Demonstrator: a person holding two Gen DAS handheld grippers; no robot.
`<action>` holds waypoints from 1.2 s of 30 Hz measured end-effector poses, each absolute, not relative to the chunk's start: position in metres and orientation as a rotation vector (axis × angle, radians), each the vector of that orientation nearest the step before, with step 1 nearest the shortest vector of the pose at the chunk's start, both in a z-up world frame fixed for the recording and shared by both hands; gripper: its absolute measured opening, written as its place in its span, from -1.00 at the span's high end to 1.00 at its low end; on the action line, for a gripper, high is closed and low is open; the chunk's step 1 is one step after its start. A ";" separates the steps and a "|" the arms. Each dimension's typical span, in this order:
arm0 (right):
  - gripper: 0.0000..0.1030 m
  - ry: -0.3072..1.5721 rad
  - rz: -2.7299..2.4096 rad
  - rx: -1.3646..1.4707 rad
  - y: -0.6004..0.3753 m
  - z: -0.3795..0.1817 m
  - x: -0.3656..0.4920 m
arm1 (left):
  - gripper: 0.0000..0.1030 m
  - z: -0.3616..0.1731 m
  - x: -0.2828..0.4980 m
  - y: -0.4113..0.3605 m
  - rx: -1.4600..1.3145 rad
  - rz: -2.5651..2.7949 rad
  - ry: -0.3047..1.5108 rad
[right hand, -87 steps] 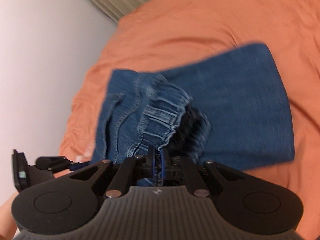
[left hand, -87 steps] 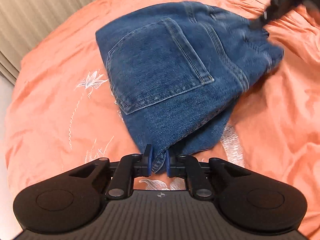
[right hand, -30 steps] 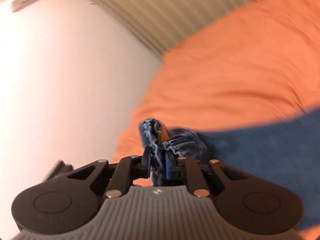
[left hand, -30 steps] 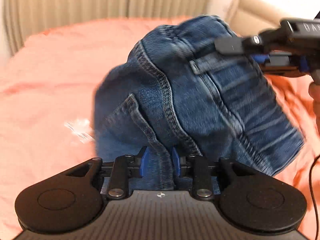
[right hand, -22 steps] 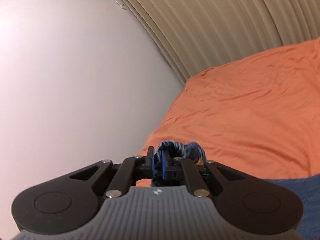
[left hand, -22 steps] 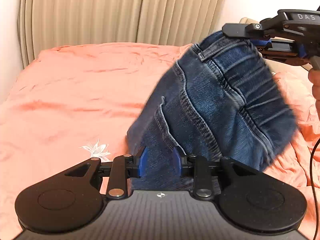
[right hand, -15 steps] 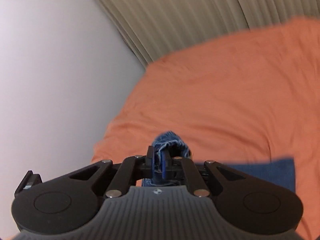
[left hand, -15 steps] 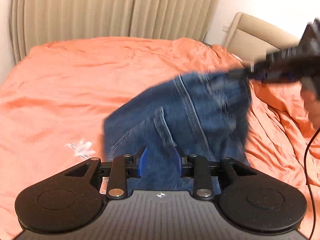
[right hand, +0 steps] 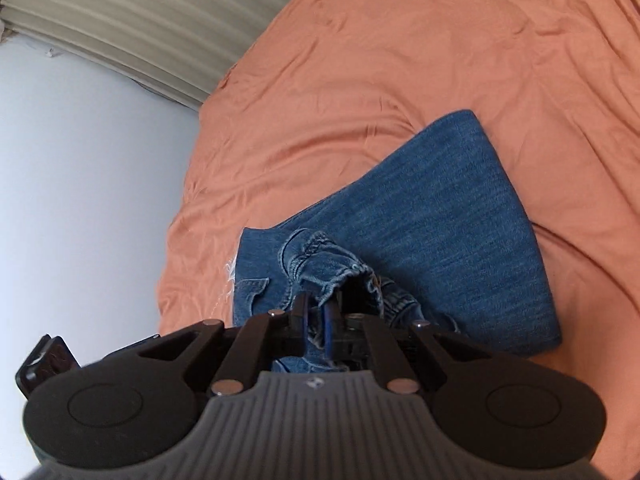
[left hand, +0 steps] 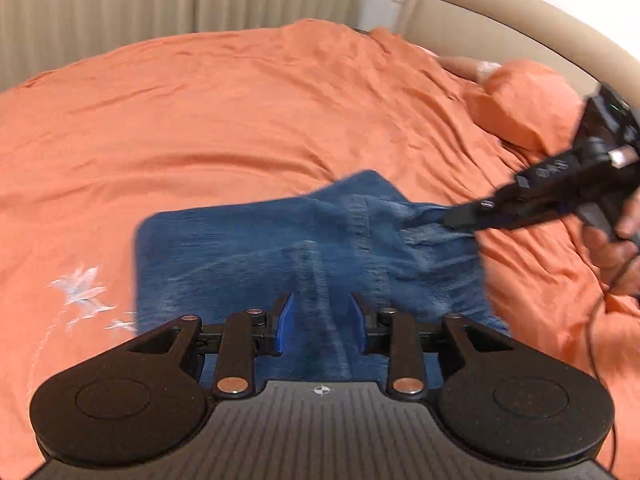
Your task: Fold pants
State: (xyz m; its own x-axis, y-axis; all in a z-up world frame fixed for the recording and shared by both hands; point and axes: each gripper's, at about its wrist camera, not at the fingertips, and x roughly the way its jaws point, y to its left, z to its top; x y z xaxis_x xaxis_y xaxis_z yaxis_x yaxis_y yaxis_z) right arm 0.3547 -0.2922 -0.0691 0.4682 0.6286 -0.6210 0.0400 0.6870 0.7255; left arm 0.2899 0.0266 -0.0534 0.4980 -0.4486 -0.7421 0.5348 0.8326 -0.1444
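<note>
Denim pants (right hand: 460,216) lie folded, waistband (right hand: 320,256) toward right gripper (right hand: 316,320).

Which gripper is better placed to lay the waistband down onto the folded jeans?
Right. The right gripper is shut on the waistband above the jeans; the left gripper is open, holding nothing.

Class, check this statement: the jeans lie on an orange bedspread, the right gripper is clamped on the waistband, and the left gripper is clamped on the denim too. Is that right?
Not quite. The left gripper is open: the left wrist view shows its blue pads apart over the jeans. The rest holds: orange bedspread, and the right gripper clamped on the waistband.
</note>
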 end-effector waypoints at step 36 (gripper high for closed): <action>0.96 1.233 0.448 0.602 -0.267 -0.168 0.245 | 0.27 -0.092 0.242 -0.039 0.315 -0.644 0.955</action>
State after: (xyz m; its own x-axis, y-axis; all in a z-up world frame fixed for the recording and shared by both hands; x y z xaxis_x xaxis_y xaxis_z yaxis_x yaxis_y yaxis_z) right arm 0.2450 -0.2671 -0.1684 0.2792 0.6188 -0.7343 0.0035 0.7640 0.6452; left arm 0.2422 -0.0388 -0.0920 0.4117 -0.3682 -0.8337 0.6346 0.7723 -0.0277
